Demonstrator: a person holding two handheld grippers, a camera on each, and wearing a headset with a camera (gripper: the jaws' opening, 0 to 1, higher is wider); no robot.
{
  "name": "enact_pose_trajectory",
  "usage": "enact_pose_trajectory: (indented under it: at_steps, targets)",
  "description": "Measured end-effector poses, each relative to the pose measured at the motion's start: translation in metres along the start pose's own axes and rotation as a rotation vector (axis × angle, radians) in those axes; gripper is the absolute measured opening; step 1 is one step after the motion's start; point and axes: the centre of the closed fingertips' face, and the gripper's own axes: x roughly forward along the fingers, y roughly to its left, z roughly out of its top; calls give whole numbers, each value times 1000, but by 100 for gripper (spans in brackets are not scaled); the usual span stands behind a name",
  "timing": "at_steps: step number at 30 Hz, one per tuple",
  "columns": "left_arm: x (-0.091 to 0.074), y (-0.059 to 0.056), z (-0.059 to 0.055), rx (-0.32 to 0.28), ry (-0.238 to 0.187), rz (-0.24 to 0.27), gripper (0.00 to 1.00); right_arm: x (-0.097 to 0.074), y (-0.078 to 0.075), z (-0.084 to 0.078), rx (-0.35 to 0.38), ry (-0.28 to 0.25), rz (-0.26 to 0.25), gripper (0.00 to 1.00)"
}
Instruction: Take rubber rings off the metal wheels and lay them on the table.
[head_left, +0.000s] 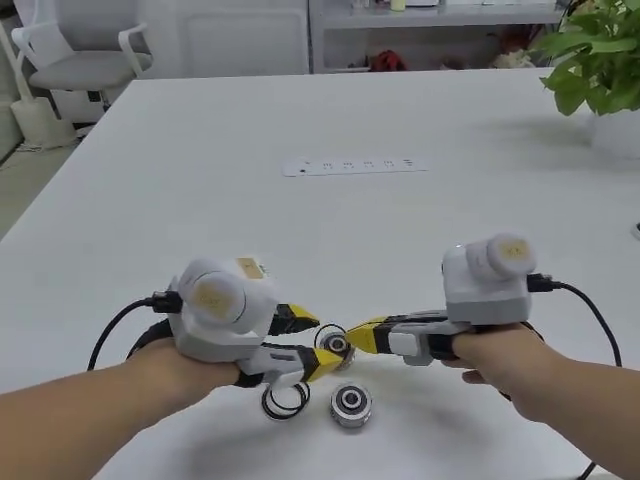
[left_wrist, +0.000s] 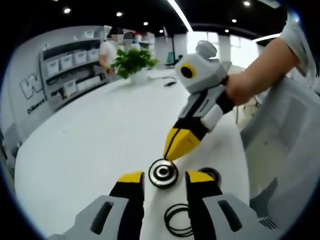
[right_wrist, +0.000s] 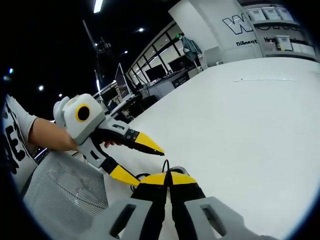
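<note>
A metal wheel (head_left: 336, 346) with a black rubber ring on it sits between the yellow fingertips of my left gripper (head_left: 318, 342). In the left gripper view a small gap shows on each side of the wheel (left_wrist: 163, 173), so the left gripper (left_wrist: 165, 177) is open. My right gripper (head_left: 351, 336) comes in from the right with its jaws together at the wheel's rim. In the right gripper view the right gripper (right_wrist: 167, 175) is pinched on a thin loop of the rubber ring (right_wrist: 165, 165). A second wheel (head_left: 351, 403) and loose black rings (head_left: 285, 400) lie on the table in front of me.
A white power strip (head_left: 355, 165) lies across the middle of the white table (head_left: 300, 230). A potted plant (head_left: 598, 55) stands at the far right corner. An office chair (head_left: 85, 50) stands beyond the table's far left edge. Cables trail from both grippers.
</note>
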Motion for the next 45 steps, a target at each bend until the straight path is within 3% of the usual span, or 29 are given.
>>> enact_pose_trajectory:
  at_steps: [9,22,29,45]
  targets:
    - [-20,-1,5,1,-23,-7,41,-3,5,8,0,-25,17,0]
    - [-48,-11,16,-14,-94,-15,55,-2,12,7,-2,-19,44,0]
    - [-63,-16,12,5,-99,-9,59,1,22,7,-9,-15,72,0]
    - [-85,-20,7,-16,-105,-11,65,14,53,0,-34,30,166,0]
